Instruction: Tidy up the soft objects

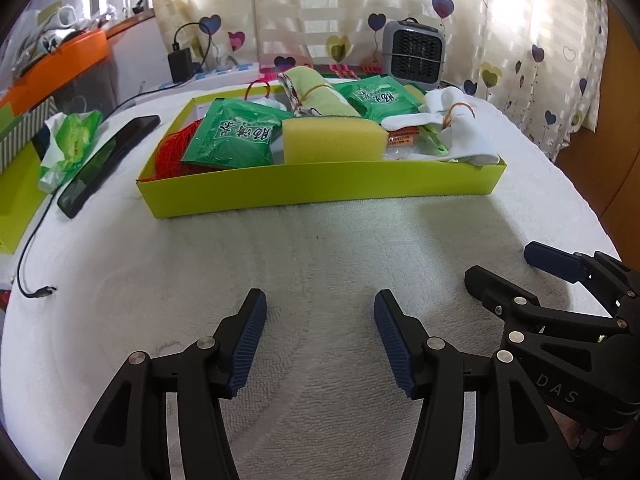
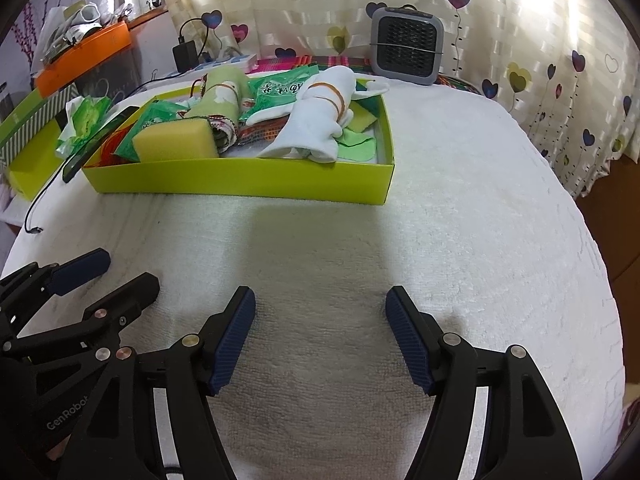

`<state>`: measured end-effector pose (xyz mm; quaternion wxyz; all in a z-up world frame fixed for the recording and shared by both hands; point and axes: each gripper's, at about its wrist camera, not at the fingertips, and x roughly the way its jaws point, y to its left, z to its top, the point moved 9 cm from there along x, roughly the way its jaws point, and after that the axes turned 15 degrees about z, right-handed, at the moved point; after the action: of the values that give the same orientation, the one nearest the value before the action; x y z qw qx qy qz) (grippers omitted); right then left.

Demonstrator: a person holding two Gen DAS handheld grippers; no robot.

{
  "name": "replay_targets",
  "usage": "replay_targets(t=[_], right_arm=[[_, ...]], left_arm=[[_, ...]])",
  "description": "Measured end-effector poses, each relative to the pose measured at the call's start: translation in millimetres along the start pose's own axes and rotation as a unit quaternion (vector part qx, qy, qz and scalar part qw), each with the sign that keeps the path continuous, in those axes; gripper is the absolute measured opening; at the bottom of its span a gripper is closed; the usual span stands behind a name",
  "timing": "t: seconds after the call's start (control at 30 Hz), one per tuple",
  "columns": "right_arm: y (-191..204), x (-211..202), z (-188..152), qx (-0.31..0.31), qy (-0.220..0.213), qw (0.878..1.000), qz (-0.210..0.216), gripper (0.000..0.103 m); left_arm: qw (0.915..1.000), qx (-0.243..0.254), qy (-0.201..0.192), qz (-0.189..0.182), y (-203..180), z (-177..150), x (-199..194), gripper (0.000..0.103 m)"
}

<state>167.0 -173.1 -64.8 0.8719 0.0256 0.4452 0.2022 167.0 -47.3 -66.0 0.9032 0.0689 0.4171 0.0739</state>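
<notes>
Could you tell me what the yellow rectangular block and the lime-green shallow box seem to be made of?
The yellow rectangular block looks like foam sponge: matte, finely pored faces with soft rounded edges. The lime-green shallow box looks like thin card or paperboard with a smooth, slightly satin finish: its walls are flat, thin and sharply folded at the corners. Thin plastic sheet cannot be ruled out.

Ahead of the left gripper (image 1: pixel 320 344): lime-yellow tray (image 1: pixel 320 188), yellow sponge (image 1: pixel 332 140), green sachets (image 1: pixel 234 136), white socks (image 1: pixel 452 128). Beyond: cream curtain (image 1: pixel 520 40) patterned with hearts.
</notes>
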Motion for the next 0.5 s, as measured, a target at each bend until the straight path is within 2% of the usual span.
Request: replay_targets(t=[0.5], right_arm=[[-0.4, 0.0, -0.3, -0.001, 0.000, 1.000, -0.001, 0.069]], left_arm=[[1.0000, 0.001, 0.000, 0.001, -0.4, 0.0, -0.2, 0.056]])
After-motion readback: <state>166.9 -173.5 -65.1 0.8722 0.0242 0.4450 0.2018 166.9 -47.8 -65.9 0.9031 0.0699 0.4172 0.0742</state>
